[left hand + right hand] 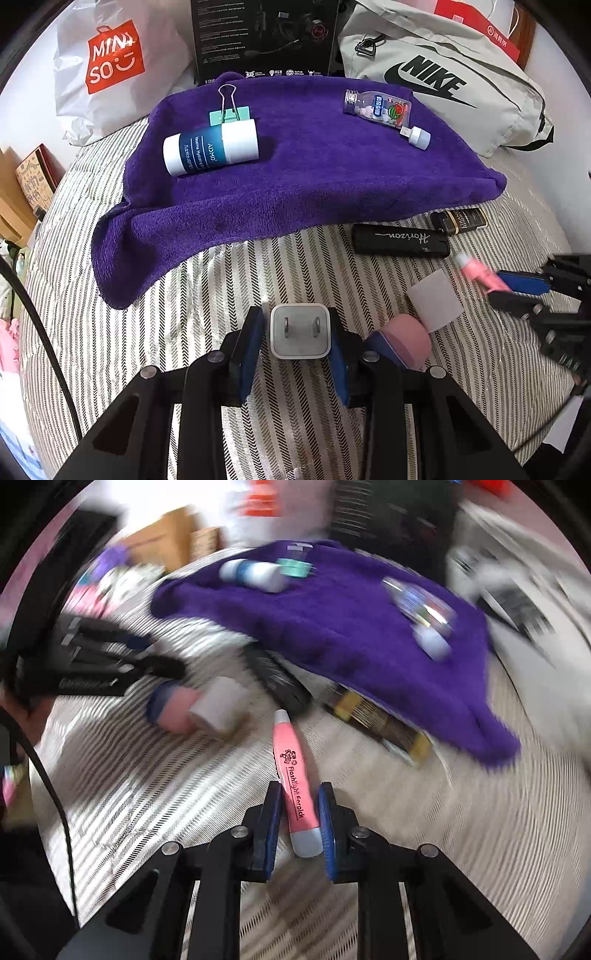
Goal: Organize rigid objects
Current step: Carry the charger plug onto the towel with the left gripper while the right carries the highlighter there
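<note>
just in front of the purple terry towel [295, 162] on the striped bed, the left claw [299, 332] clamps a square white plastic charger plug [299, 336] while the right claw [299, 812] pinches a slim pink plastic flashlight earpick [295, 775].

The right claw [298, 808] has its blue pads pressed on a pink flashlight earpick [293, 771], whose tip points toward the purple towel [332, 627]. On the towel lie a white-and-blue tube [255, 574] and a blurred clear bottle [421, 603].
</note>
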Demonstrator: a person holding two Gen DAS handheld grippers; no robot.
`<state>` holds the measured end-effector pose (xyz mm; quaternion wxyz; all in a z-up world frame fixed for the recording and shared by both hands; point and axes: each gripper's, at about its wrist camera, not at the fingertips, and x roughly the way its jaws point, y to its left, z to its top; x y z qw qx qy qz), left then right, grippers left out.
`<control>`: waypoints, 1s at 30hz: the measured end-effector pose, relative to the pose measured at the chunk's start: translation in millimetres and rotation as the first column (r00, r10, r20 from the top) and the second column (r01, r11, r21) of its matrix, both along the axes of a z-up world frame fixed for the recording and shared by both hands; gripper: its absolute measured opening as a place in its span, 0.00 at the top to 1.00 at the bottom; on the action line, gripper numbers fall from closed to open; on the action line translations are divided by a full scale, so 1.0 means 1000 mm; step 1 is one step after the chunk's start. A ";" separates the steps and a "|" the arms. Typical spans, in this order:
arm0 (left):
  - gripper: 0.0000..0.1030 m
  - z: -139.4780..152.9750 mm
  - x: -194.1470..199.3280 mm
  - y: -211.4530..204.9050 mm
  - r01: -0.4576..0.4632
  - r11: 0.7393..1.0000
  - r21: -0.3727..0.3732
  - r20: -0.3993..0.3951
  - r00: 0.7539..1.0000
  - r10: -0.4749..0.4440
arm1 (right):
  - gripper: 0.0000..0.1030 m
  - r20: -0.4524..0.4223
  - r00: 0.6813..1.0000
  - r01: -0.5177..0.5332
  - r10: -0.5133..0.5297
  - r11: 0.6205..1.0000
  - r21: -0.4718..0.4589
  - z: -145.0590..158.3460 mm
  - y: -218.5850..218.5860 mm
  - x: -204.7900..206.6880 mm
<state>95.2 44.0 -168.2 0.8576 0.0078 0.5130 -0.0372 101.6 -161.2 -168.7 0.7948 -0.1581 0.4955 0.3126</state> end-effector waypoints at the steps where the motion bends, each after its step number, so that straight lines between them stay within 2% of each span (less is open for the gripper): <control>1: 0.69 0.000 0.000 0.000 0.001 1.000 0.001 0.002 1.000 -0.001 | 0.85 -0.037 0.996 0.087 -0.086 0.996 0.025 0.001 -0.016 0.001; 4: 0.69 -0.001 -0.001 -0.003 0.007 1.000 0.025 0.005 1.000 -0.007 | 0.85 -0.100 0.971 0.225 -0.218 0.971 0.075 0.000 -0.042 -0.003; 5: 0.69 -0.001 -0.001 -0.004 0.007 0.999 0.032 0.005 1.000 -0.007 | 0.85 -0.105 0.968 0.239 -0.230 0.967 0.084 0.000 -0.045 -0.006; 13: 0.68 -0.002 -0.002 -0.007 -0.004 0.999 0.048 0.022 1.000 0.003 | 0.84 0.021 0.980 0.199 -0.198 0.978 -0.059 0.000 -0.020 -0.018; 23: 0.69 -0.003 -0.003 -0.007 -0.005 0.999 0.052 0.024 1.000 0.004 | 0.83 -0.002 0.977 0.214 -0.214 0.976 -0.045 0.000 -0.022 -0.015; 25: 0.73 -0.003 -0.005 -0.009 0.009 0.999 0.053 0.021 1.000 -0.011 | 0.85 -0.013 0.977 0.212 -0.213 0.976 -0.053 0.000 -0.020 -0.013; 30: 0.74 -0.004 -0.002 -0.010 0.008 0.999 0.050 0.033 0.999 -0.010 | 0.84 0.000 0.977 0.214 -0.214 0.975 -0.053 0.000 -0.014 -0.013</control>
